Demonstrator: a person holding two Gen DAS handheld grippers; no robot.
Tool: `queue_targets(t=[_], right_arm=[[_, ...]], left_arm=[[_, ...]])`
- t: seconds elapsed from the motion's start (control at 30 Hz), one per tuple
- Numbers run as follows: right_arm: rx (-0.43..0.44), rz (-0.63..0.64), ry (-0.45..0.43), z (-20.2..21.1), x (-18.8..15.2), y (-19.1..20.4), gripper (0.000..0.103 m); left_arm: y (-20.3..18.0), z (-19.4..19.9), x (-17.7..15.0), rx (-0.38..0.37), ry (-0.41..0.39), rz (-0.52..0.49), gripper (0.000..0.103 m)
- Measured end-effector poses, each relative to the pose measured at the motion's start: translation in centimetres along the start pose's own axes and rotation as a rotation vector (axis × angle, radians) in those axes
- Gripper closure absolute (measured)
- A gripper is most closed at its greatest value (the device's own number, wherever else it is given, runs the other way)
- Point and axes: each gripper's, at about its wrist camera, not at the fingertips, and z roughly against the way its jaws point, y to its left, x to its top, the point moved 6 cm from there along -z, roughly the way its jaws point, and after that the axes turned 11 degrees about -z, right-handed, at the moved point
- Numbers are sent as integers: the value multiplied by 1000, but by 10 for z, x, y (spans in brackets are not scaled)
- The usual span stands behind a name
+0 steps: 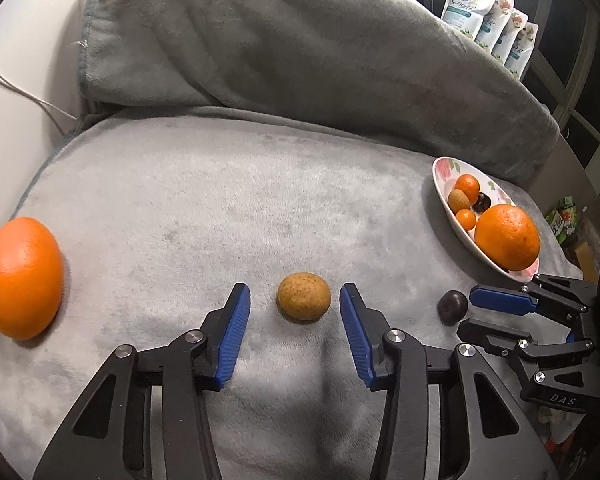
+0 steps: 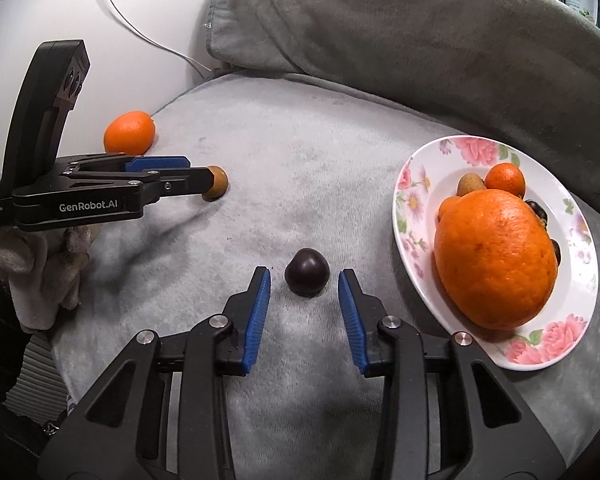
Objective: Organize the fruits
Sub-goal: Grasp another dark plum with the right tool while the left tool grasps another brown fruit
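brown fruit (image 1: 303, 298) between open left claw (image 1: 295, 301) pads, untouched

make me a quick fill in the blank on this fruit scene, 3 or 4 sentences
1. The left gripper stands around a small ____ fruit on the grey blanket.
2. The dark round fruit lies between the fingers of the ____ gripper.
3. The largest fruit on the floral plate is an ____.
4. A lone orange lies on the blanket to the ____ of the left gripper.

Missing words: brown; right; orange; left
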Motion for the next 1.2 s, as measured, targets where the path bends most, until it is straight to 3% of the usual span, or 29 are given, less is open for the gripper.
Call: queue_targets(t=[0.27, 0.57, 0.77, 1.2], right_arm=[[-18, 11, 5, -7, 3, 1, 67], [-31, 28, 24, -13, 6, 4, 77], [-27, 21, 23, -12, 5, 2, 78], [5, -7, -29, 10, 10, -1, 79]], left_arm=[[-1, -9, 0, -5, 22, -15, 66], [-3, -14, 0, -22, 36, -18, 73], [-5, -17, 3, -20, 36, -22, 74], [-14, 13, 15, 2, -38, -37, 75]])
